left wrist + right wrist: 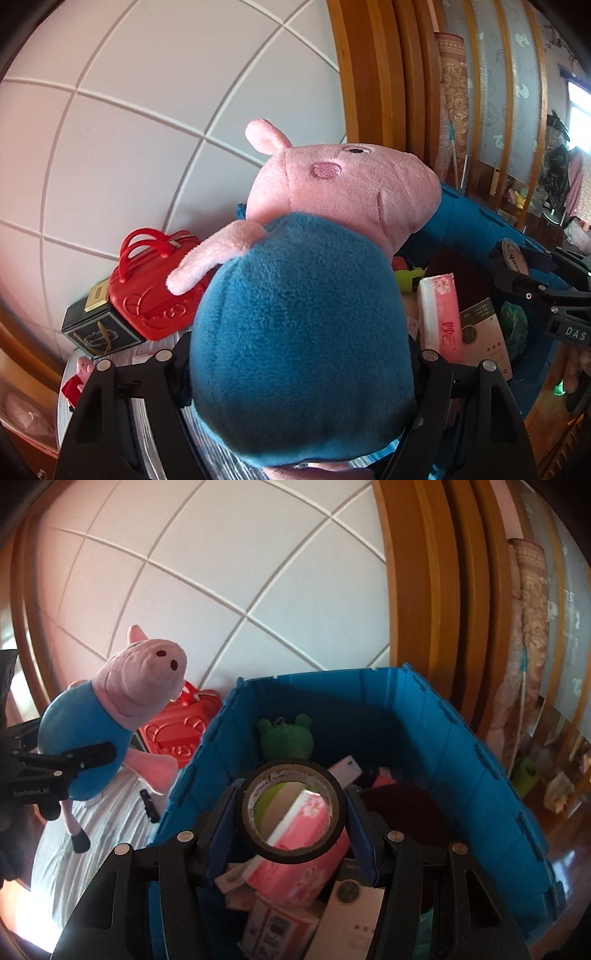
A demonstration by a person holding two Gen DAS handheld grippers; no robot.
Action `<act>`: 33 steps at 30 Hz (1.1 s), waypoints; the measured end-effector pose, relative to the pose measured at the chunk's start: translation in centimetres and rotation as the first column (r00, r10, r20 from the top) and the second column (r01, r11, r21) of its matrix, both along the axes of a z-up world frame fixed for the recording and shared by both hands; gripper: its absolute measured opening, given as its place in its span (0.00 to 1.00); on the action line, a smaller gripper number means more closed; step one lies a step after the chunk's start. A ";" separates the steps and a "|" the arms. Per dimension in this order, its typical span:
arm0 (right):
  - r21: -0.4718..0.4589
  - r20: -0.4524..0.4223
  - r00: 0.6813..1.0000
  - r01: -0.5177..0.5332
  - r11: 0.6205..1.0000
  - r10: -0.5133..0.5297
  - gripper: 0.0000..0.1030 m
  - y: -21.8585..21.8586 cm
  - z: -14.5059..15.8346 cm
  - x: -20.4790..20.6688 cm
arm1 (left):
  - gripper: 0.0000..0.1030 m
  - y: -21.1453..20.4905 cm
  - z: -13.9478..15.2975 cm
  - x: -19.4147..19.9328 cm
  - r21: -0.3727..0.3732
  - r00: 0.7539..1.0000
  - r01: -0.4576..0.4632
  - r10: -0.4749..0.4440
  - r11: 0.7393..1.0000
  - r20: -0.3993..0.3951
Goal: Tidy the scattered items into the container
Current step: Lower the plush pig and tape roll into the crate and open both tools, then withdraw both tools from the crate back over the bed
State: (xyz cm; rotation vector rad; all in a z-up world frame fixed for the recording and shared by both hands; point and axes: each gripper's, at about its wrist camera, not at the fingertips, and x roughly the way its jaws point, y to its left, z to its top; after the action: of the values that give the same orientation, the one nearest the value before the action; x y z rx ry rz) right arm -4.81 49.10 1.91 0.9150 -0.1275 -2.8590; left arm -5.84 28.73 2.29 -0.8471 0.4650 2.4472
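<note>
The blue plastic crate point(461, 760) already holds several items, the right gripper point(291, 812) grips a black tape roll point(291, 808) over it, the left gripper point(295, 369) clamps a pink-and-blue plush pig point(295, 295) nearby, while a red toy handbag point(151, 280) waits on the bed.

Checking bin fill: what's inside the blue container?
Inside the blue container: a green frog plush, pink tissue pack, cartons, a dark red item. The tape roll in the right gripper hides the middle; the bottom isn't visible.
</note>
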 end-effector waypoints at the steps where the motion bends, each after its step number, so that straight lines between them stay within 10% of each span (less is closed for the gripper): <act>1: -0.002 0.003 1.000 0.016 1.000 -0.016 0.54 0.8 -0.1 -0.1 | 0.76 1.0 0.2 -0.2 -0.001 1.000 0.017 -0.017 1.000 -0.003; 13: -0.017 0.030 0.993 0.115 0.993 -0.115 0.54 6.1 -1.4 -1.3 | 0.76 9.8 1.8 -3.6 -0.009 0.991 0.137 -0.137 0.990 -0.005; 18: -0.021 0.022 0.991 0.130 0.991 -0.129 0.63 6.7 -1.3 -1.7 | 0.96 11.1 3.0 -4.9 0.034 0.987 0.161 -0.162 0.986 0.016; 20: -0.007 0.014 0.990 0.141 0.990 -0.141 1.00 6.6 -1.2 -1.8 | 0.99 10.4 3.6 -5.0 0.053 0.991 0.137 -0.137 0.989 -0.011; 33: 0.016 -0.008 1.000 0.030 0.999 -0.030 0.99 1.5 0.1 -2.0 | 0.99 -0.1 0.4 -5.8 0.036 0.998 -0.043 0.042 0.998 0.037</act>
State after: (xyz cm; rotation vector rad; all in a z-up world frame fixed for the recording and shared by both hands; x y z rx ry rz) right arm -6.77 50.56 2.03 0.9127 -0.1179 -2.8951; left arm -11.62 28.67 2.66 -0.8928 0.3911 2.4672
